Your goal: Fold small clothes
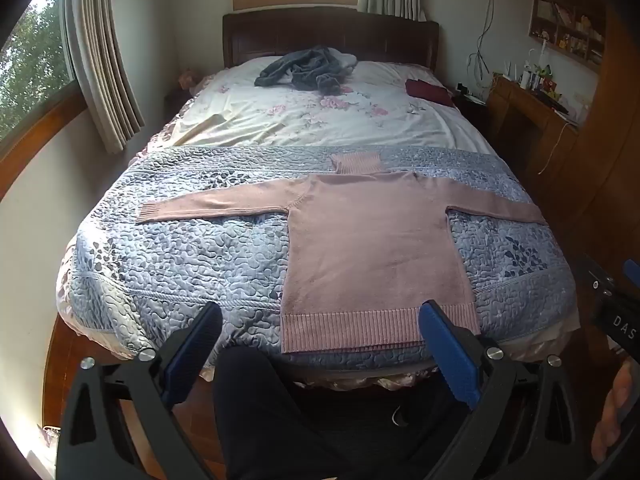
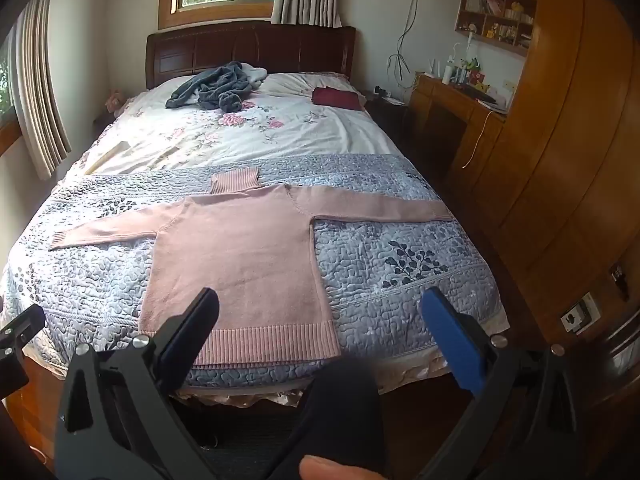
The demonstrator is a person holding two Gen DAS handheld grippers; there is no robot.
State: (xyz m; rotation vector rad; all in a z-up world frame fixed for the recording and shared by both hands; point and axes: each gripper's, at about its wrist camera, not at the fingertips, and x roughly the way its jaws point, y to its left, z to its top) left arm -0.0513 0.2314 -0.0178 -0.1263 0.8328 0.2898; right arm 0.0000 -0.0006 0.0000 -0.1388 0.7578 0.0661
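Two tools: left gripper (image 1: 320, 338) and right gripper (image 2: 320, 326), black-framed with blue-padded fingers, both spread wide with nothing between the pads.
Left tool pose: held back from the foot of the bed, above a dark-clad leg, aimed along the mattress; right-hand finger overlapping the ribbed hem only in line of sight, whether touching cannot be told.
Right tool pose: likewise hanging off the foot edge, level with its partner, aimed up the bed; left-hand finger in front of the hem, contact unclear.
Likely reason for pose: wide jaws and a stand-off position suit a first reach, probably for a sleeve or a hem corner; no fold begun.
Task item: pink knitted roll-neck jumper (image 1: 372, 240), flat on the blue-grey quilted bedspread (image 1: 180, 248), sleeves stretched straight out to either side, collar toward the headboard, hem at the foot edge.
Likely reason for layout: smoothed flat and spread, ready for sleeves to go inward first.
Farther off: crumpled grey garment (image 1: 304, 70) near the dark wooden headboard (image 1: 332, 34); folded maroon cloth (image 1: 429, 91) at the far right of the floral sheet (image 1: 288, 120), well apart from the jumper.
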